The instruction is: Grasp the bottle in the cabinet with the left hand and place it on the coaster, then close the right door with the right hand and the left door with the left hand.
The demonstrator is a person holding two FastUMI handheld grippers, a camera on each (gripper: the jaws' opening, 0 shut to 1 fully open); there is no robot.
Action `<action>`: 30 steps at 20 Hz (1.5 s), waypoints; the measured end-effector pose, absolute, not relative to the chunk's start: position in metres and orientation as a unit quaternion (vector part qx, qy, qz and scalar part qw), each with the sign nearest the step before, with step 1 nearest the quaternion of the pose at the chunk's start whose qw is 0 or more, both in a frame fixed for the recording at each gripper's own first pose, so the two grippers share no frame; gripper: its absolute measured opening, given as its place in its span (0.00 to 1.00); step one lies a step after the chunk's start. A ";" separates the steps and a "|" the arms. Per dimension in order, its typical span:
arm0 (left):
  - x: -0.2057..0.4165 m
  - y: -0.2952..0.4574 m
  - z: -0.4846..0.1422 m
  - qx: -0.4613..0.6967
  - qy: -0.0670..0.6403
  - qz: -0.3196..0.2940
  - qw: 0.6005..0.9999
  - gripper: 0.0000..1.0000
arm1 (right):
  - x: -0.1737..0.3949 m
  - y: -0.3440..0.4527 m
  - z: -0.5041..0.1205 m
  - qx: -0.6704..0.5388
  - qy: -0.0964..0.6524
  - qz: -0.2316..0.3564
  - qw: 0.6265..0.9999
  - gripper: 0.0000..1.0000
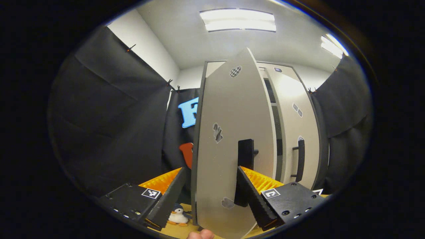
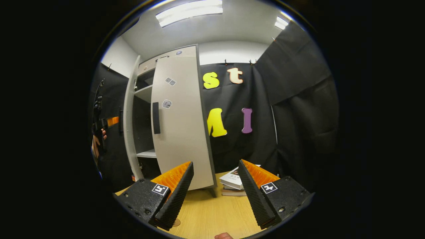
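Straddling the left door (image 1: pixel 229 132) at frame centre with fingers spread, the left tool (image 1: pixel 212 196) could snag its handle (image 1: pixel 245 172) and jam the closing swing.

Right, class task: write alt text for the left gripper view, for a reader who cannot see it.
An open hand-held gripper straddles the edge of a pale cabinet's left door, which stands ajar, one finger by its black handle. Behind it the right door looks nearly closed. A toy penguin sits on the wooden table below.
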State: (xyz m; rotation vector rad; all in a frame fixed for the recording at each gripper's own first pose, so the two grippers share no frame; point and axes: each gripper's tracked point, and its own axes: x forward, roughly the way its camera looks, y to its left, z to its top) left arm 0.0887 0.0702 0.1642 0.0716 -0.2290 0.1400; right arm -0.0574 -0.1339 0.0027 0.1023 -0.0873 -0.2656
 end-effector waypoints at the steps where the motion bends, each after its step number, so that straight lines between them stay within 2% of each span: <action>1: 0.089 0.061 0.163 0.037 -0.117 0.062 0.991 0.98 | -0.059 -0.136 0.004 0.050 -0.044 -0.139 0.988 0.83; 6: 0.075 0.029 0.143 0.014 -0.108 0.017 0.994 0.98 | -0.072 -0.139 -0.004 0.056 -0.042 -0.146 0.987 0.83; 10: 0.053 0.012 0.115 -0.013 -0.098 -0.006 0.995 0.99 | -0.058 -0.117 -0.011 0.073 -0.030 -0.115 0.990 0.83; 11: 0.046 0.008 0.102 -0.017 -0.088 -0.012 0.996 0.95 | -0.055 -0.111 -0.013 0.074 -0.025 -0.106 0.991 0.83; 12: 0.040 0.005 0.092 -0.018 -0.079 -0.015 0.997 0.99 | -0.052 -0.105 -0.013 0.075 -0.021 -0.098 0.992 0.83; 18: 0.007 0.005 0.024 -0.010 -0.025 0.009 1.000 0.99 | -0.030 -0.064 -0.027 0.071 0.010 -0.037 0.997 0.83; 19: 0.006 0.003 0.014 -0.011 -0.015 0.009 1.000 0.95 | -0.027 -0.058 -0.029 0.072 0.014 -0.029 0.997 0.83; 21: 0.001 0.002 -0.002 -0.016 0.004 0.008 1.000 0.95 | -0.021 -0.045 -0.037 0.073 0.024 -0.012 0.997 0.83; 24: -0.010 0.000 -0.018 -0.027 0.017 0.013 0.999 0.95 | -0.015 -0.037 -0.046 0.059 0.039 -0.012 0.997 0.83; 25: -0.013 -0.001 -0.021 -0.028 0.017 0.013 0.999 0.99 | -0.015 -0.036 -0.048 0.056 0.039 -0.014 0.998 0.83; 26: -0.014 -0.002 -0.025 -0.026 0.019 0.013 0.999 0.95 | -0.014 -0.034 -0.048 0.056 0.040 -0.012 0.998 0.83; 30: -0.011 -0.005 -0.033 -0.026 0.025 0.008 0.999 0.94 | -0.009 -0.030 -0.051 0.054 0.051 -0.005 0.997 0.83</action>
